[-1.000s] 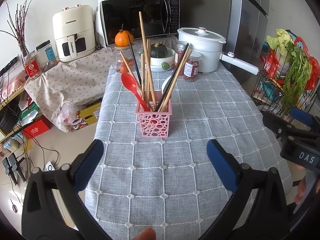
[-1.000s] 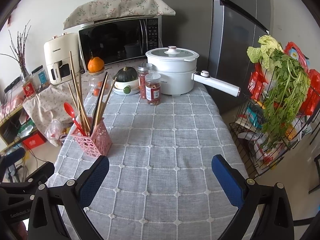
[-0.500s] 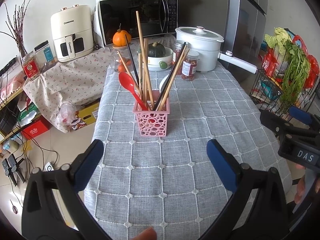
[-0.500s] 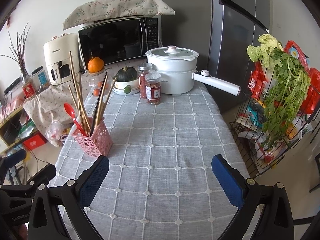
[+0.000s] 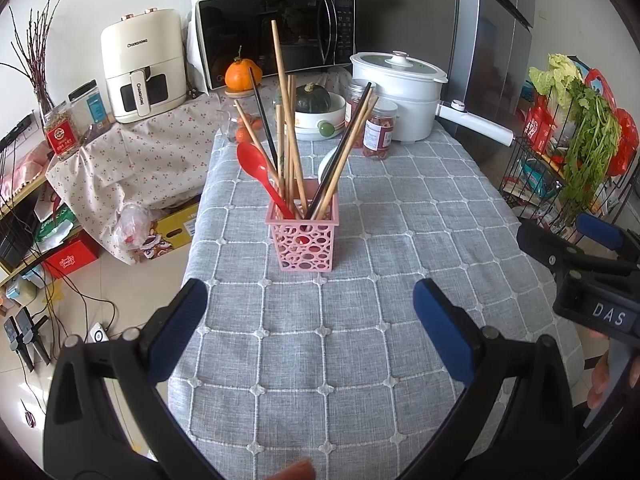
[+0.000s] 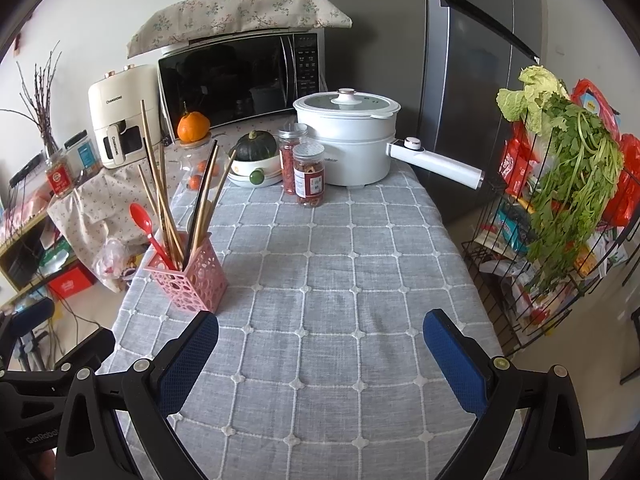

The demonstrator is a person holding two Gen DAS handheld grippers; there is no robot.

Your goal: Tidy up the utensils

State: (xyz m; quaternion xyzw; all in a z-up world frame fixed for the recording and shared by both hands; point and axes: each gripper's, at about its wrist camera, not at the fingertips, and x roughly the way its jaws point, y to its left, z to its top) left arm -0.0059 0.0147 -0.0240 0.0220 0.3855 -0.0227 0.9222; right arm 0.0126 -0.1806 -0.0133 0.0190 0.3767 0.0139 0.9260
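A pink perforated holder [image 5: 304,236] [image 6: 191,280] stands on the grey checked tablecloth [image 5: 360,320]. In it stand several wooden chopsticks [image 5: 285,120], dark chopsticks [image 5: 344,148] and a red spoon [image 5: 256,168] [image 6: 146,226]. My left gripper [image 5: 310,316] is open, empty, and hovers in front of the holder, well short of it. My right gripper [image 6: 320,344] is open and empty too, over the cloth to the right of the holder. Part of a white dish [image 5: 330,160] shows behind the holder.
At the table's far end stand a white electric pot [image 6: 348,136] with a long handle, two spice jars [image 6: 308,176], a bowl with a green squash [image 6: 256,152], and a microwave [image 6: 240,80]. A wire rack of greens [image 6: 568,184] stands right of the table. The floor drops off left.
Both grippers have drawn back slightly toward the near edge of the table, so the holder sits a little further off. Both stay open.
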